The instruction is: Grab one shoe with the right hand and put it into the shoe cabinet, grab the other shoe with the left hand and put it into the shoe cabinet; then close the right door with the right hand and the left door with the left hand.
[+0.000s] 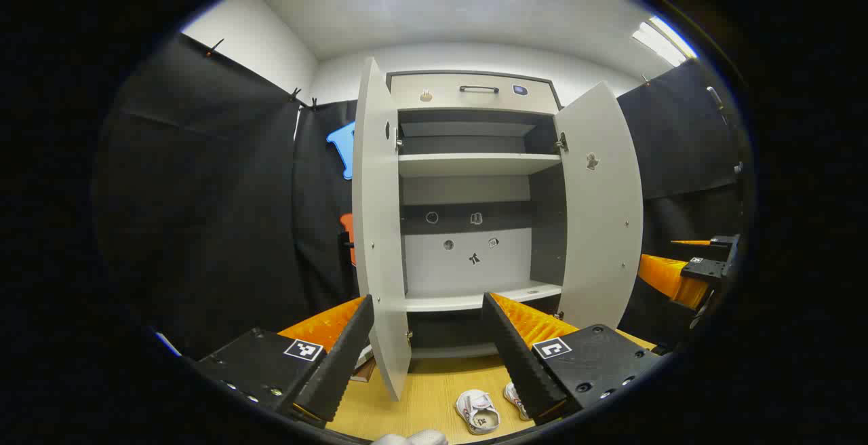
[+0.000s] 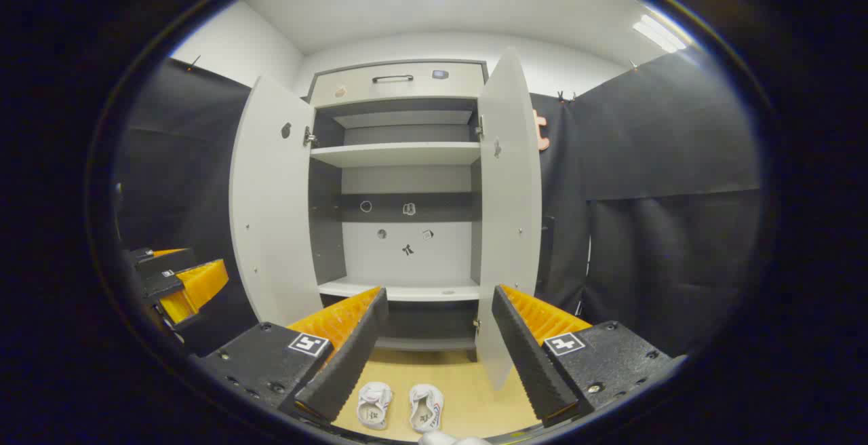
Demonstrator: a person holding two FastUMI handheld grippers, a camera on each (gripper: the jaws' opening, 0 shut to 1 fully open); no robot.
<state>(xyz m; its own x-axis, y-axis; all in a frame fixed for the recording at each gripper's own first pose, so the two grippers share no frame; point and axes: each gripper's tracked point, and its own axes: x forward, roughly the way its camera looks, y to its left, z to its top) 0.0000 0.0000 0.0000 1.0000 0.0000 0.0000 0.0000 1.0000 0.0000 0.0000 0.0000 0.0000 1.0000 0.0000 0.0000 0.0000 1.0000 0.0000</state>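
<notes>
Two small white shoes (image 2: 374, 404) (image 2: 426, 408) lie side by side on the wooden floor (image 2: 468, 391) in front of the shoe cabinet (image 2: 400, 153). The cabinet's left door (image 2: 271, 201) and right door (image 2: 508, 214) both stand wide open, and its shelves are bare. My right gripper (image 2: 439, 294) is open above the shoes, holding nothing. In the left gripper view, one shoe (image 1: 478, 411) lies in full sight and the other shoe (image 1: 515, 397) is half hidden behind a finger. My left gripper (image 1: 428, 302) is open and holds nothing, facing the cabinet (image 1: 475, 163).
A closed drawer (image 1: 475, 90) with a dark handle tops the cabinet. Black cloth walls stand close on both sides. The right gripper (image 1: 705, 268) shows off to the right in the left gripper view. A flat book-like object (image 1: 366, 363) lies by the left door's foot.
</notes>
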